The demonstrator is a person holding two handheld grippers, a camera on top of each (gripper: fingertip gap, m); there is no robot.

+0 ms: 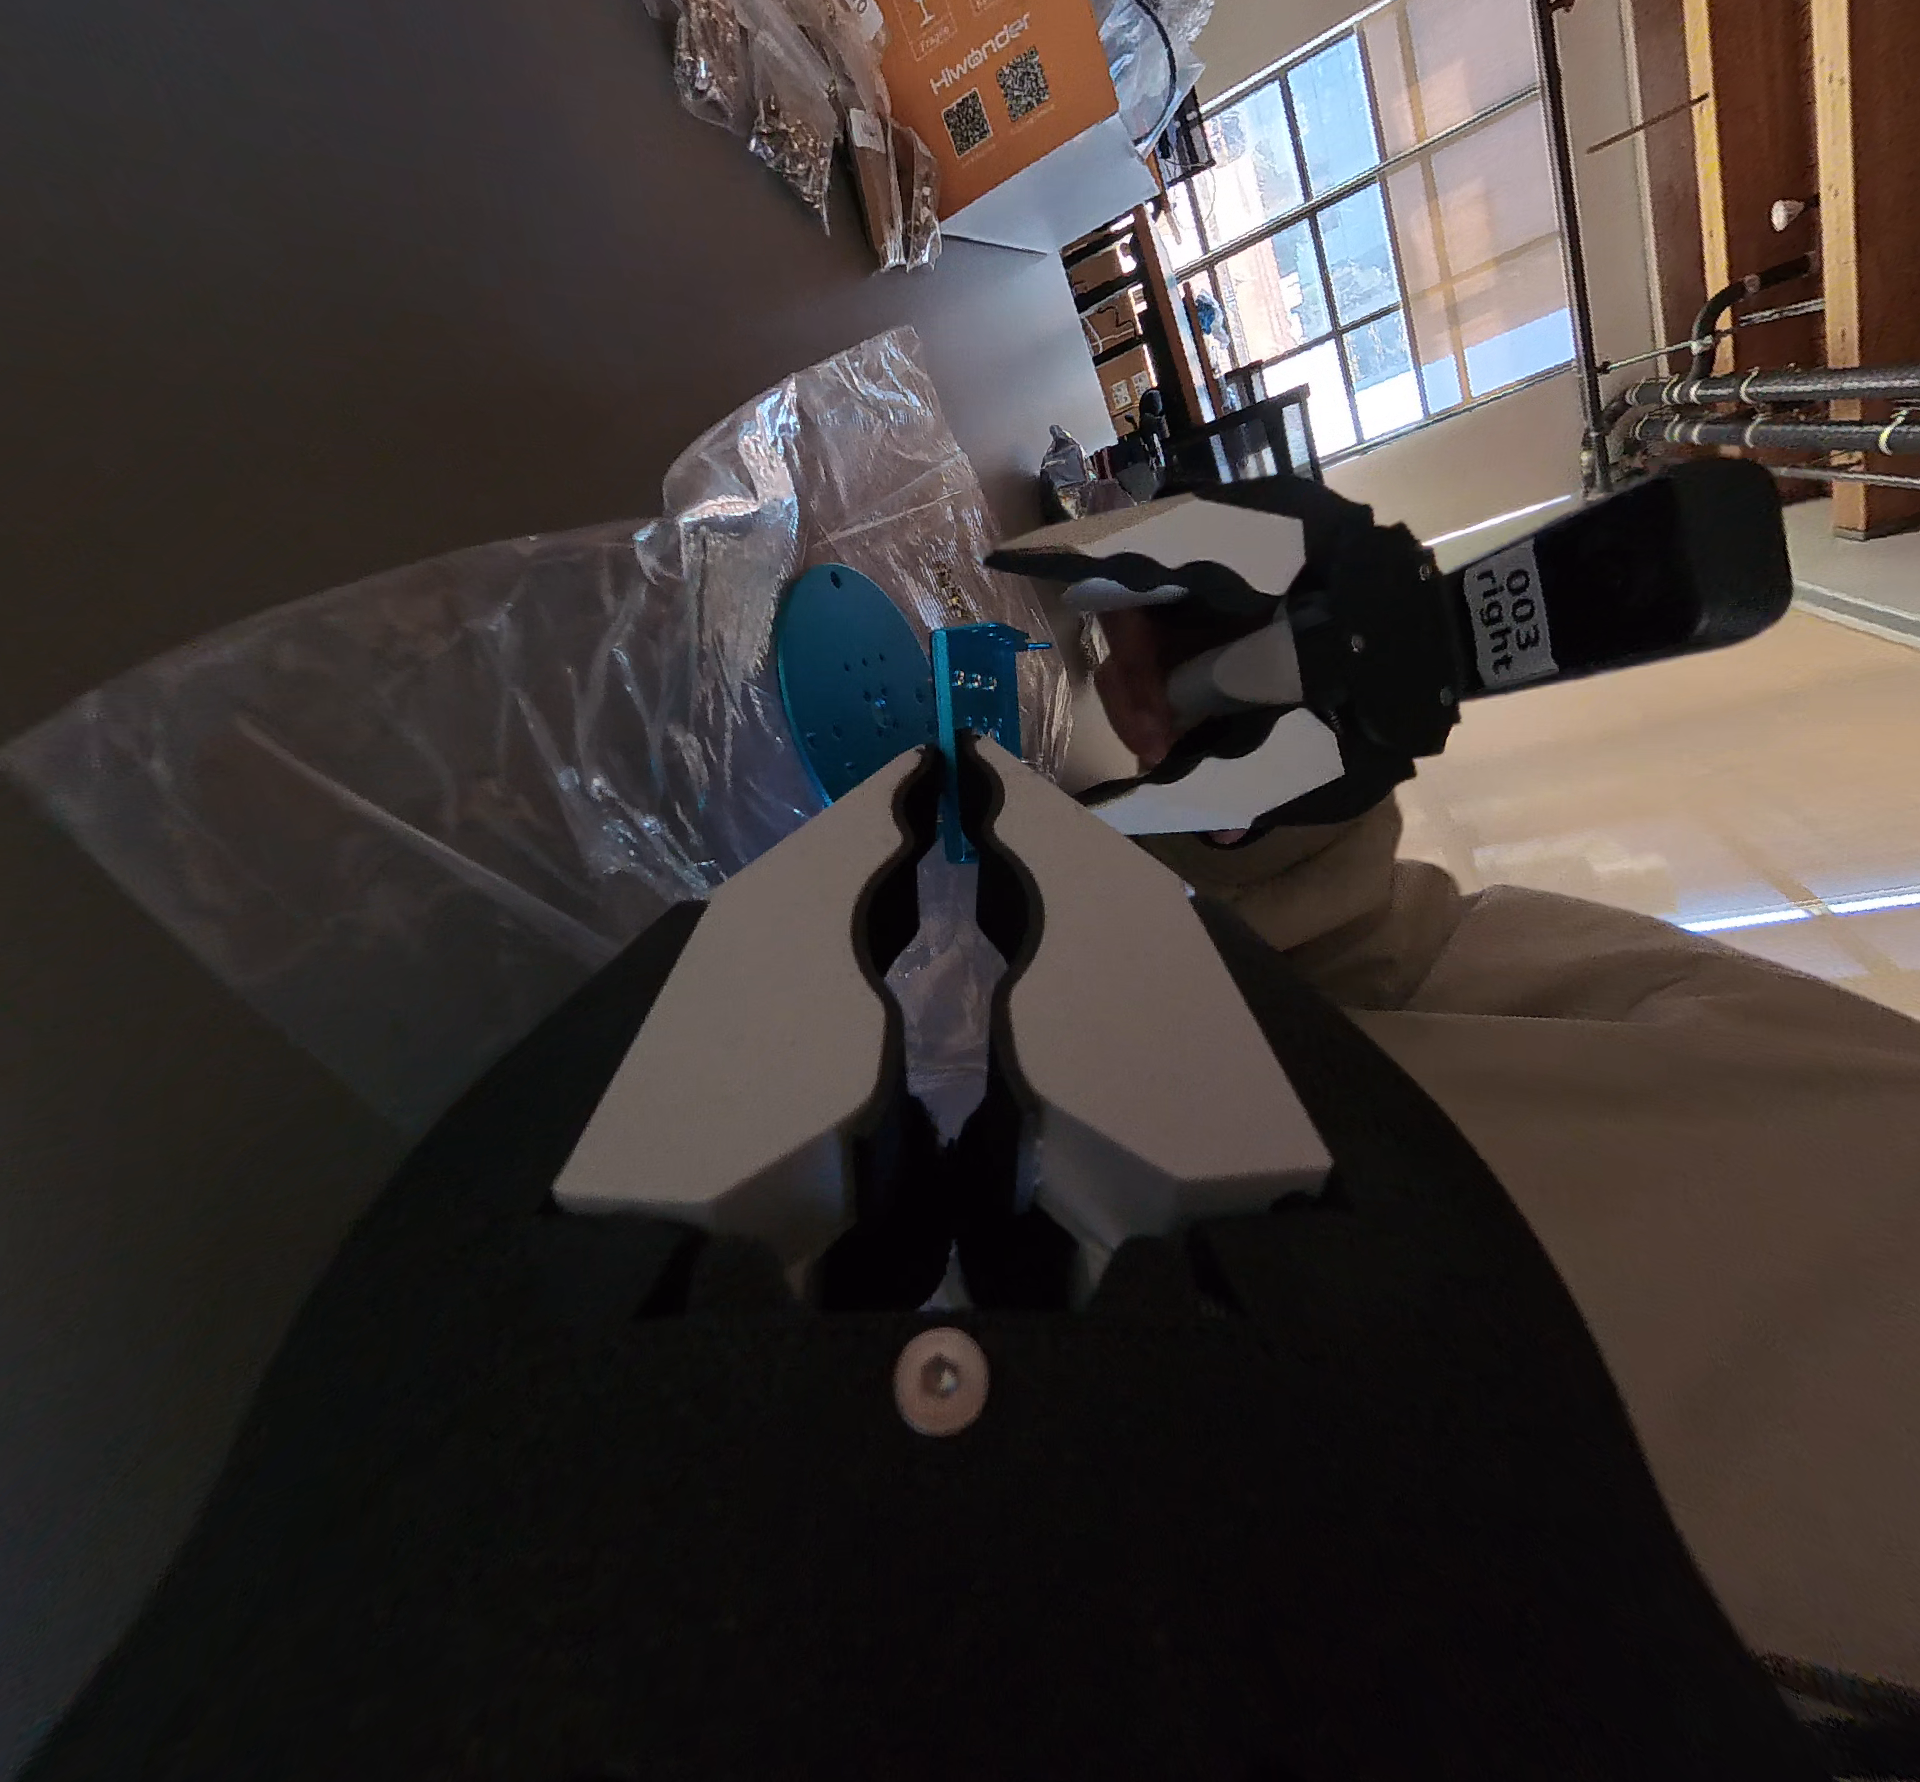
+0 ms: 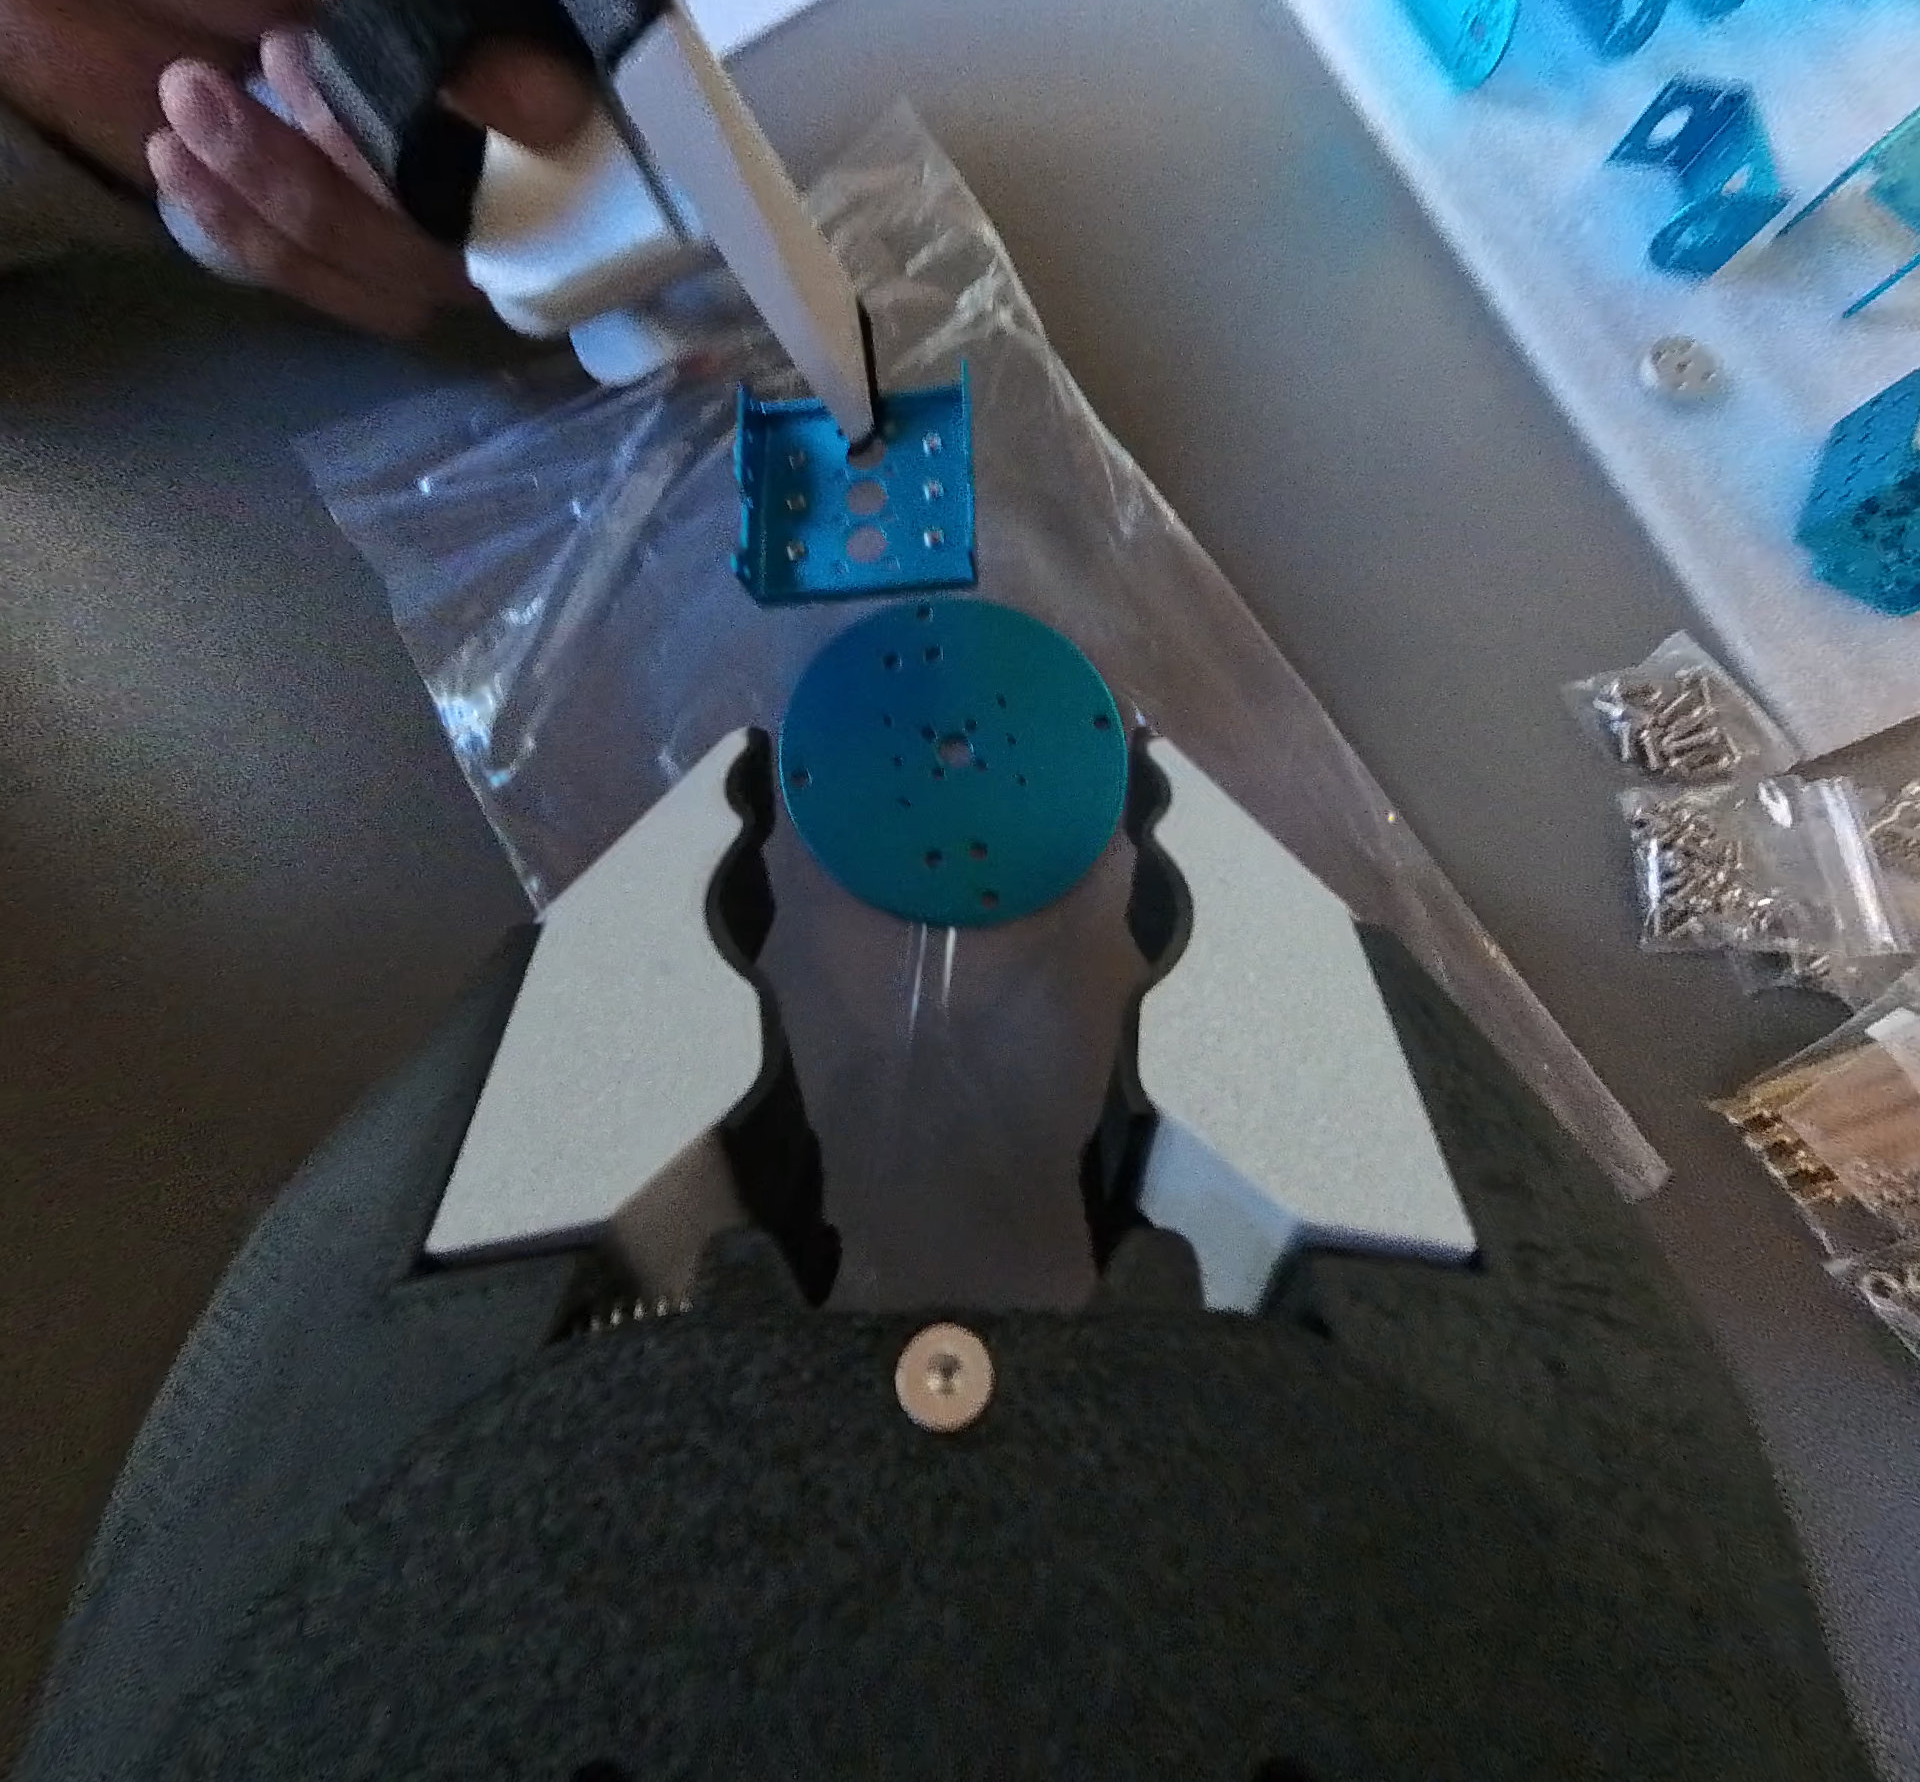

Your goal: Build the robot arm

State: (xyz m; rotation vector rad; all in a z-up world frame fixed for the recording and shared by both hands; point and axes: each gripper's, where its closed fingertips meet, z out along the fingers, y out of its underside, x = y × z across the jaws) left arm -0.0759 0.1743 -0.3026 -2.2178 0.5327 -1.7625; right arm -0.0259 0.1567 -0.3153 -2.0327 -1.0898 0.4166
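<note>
Grey-brown table [image 2: 1299,298] with a big crinkly clear plastic bag [image 2: 582,527] spread over it, and only the left wrist view picks up the room behind: tall windows [image 1: 1382,257], wooden posts and shelving. On the bag sits a small blue U-shaped bracket [image 2: 862,506] full of holes, and the left gripper [image 1: 954,756] has its fingers pinched together on one wall of it. From its own camera you basically only get the bracket edge-on; the right wrist view shows the whole drilled face plus the hand [image 2: 239,91] on that tool. Just beside the bracket, close but I can't tell if touching, lies a flat blue round plate [image 2: 951,761] with a hole pattern. The right gripper [image 2: 951,776] hangs over that disc with its fingers spread wide either side, gripping nothing. Further out, the right view alone shows a white board [image 2: 1455,205] with more blue metal parts, blurry. Little bags of screws [image 2: 1756,859] show in both views, and the left one adds an orange cardboard box [image 1: 987,18] next to them.
</note>
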